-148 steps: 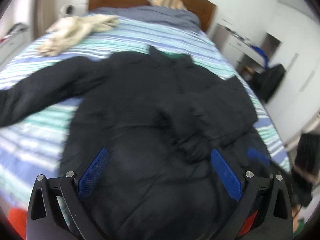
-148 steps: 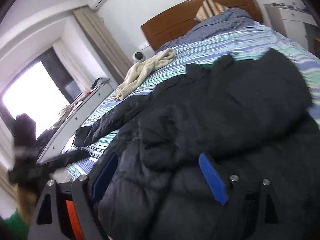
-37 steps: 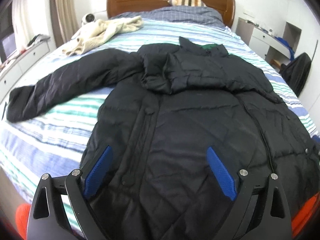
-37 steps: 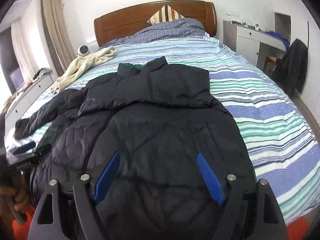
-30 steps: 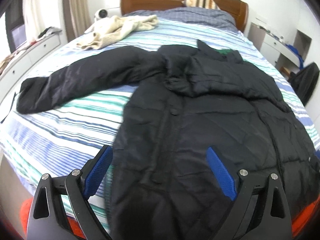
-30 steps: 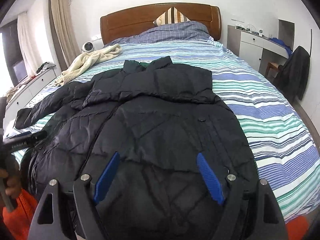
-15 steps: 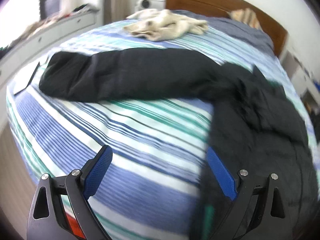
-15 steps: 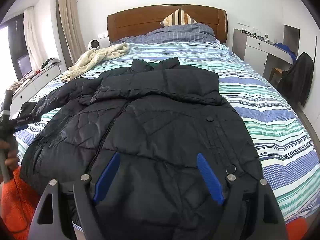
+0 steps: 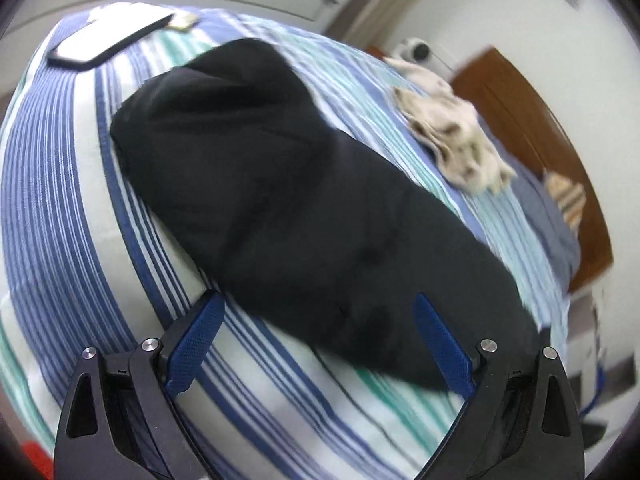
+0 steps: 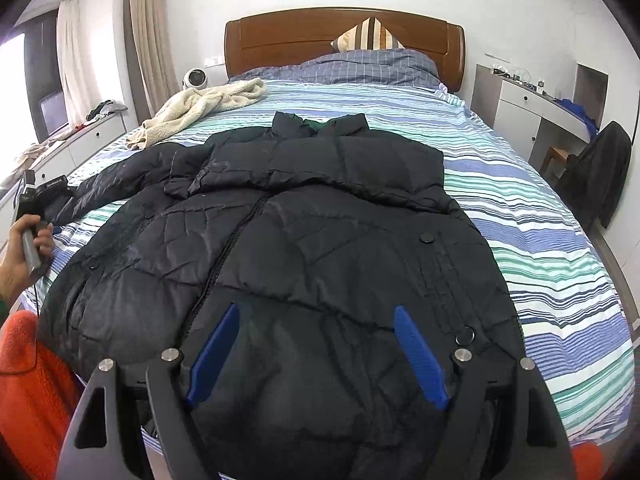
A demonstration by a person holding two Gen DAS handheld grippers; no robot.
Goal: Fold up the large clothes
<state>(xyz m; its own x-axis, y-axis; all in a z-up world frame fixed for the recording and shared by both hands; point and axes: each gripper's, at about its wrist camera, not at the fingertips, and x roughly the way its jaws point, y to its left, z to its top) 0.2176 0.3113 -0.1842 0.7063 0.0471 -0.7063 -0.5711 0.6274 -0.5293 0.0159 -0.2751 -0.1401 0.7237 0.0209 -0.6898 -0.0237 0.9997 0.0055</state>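
Observation:
A black quilted jacket (image 10: 304, 248) lies front up on the striped bed (image 10: 532, 216), collar toward the headboard. Its right-hand sleeve is folded across the chest; its other sleeve (image 9: 280, 196) stretches out to the left over the sheet. My left gripper (image 9: 316, 320) hovers open just above that sleeve, which runs between its blue pads (image 9: 196, 344) without touching them. The same gripper shows in the right wrist view as a dark device (image 10: 40, 196) in a hand (image 10: 20, 252) at the bed's left edge. My right gripper (image 10: 316, 328) stands open over the jacket's hem, nothing between its fingers.
A cream fleece garment (image 10: 204, 106) lies at the bed's far left, near a small white fan (image 10: 196, 78). A flat black-edged item (image 9: 104, 44) rests by the sleeve's cuff. A white desk (image 10: 532, 108) and a chair with dark clothing (image 10: 600, 176) stand right of the bed.
My left gripper has swung left from the jacket's body to the outstretched sleeve, rolling as it went. The right gripper has stayed over the hem. The jacket has not moved.

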